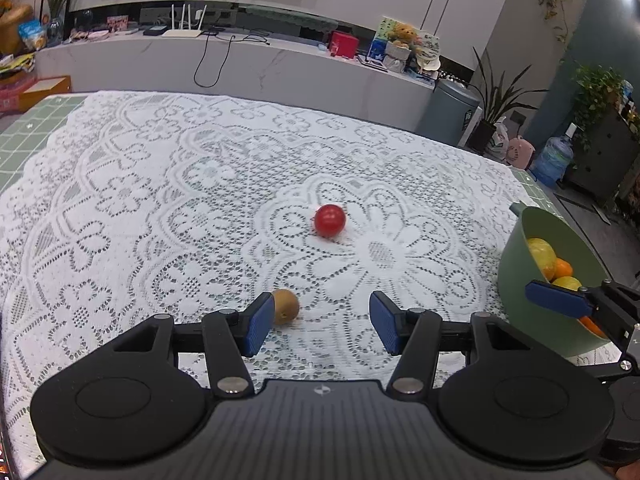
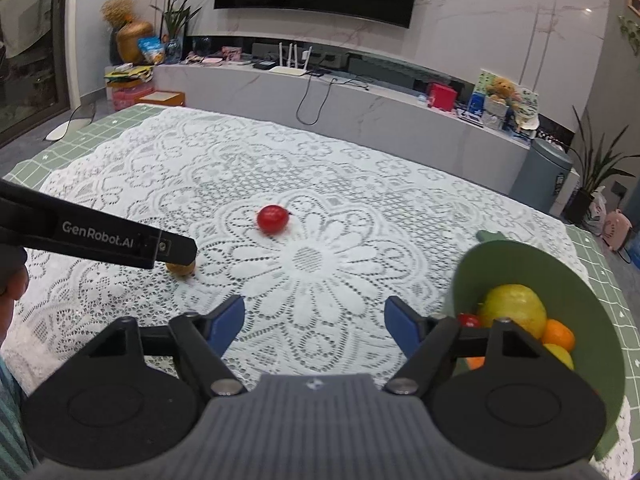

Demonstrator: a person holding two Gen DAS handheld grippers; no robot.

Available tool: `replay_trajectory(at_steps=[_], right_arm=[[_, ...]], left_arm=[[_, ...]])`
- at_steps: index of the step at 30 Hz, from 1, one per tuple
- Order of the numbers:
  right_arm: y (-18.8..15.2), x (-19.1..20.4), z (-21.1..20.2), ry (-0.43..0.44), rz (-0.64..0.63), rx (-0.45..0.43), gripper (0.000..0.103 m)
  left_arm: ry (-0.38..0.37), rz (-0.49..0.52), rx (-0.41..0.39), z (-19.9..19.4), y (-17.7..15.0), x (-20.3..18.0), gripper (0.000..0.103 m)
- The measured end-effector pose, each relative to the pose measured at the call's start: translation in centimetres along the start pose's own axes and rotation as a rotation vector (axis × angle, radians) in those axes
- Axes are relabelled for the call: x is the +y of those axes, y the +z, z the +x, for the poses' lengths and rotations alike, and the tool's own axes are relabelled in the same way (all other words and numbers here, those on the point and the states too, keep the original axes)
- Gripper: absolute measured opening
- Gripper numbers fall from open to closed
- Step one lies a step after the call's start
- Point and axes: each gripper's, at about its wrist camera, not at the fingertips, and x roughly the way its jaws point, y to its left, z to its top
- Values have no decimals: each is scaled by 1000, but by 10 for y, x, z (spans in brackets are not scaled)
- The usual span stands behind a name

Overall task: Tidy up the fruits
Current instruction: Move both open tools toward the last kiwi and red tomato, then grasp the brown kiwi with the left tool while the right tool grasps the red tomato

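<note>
a tomato [image 1: 329, 220] is sitting near the middle of the lace cloth [image 1: 160, 200], with a kiwi [image 1: 286, 306] lying nearer and to its left (just beside the left gripper's [image 1: 316, 326] left pad). a bowl [image 1: 520, 248] is standing at the cloth's right edge, holding several fruits [image 2: 514, 306].

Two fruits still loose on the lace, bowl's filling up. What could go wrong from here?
1. The kiwi sits right beside one finger of the open left tool, not centred; closing now might nudge it away.
2. The red tomato is round and lies free on the lace tablecloth; a glancing touch could send it rolling.
3. The green bowl stands near the table's edge, with the right tool close by; a bump may shift it.
</note>
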Motion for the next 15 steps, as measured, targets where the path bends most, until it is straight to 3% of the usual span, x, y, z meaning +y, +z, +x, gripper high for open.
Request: replay_trajectory(at_steps=[7,15], right_arm=[[3,6,22,27,-12,39,62],[4,6,39,47,-10,66,60]], left_arm=[[-1,-15,27,13,-2,7,64],[65,-5,74,36,-3,11,52]])
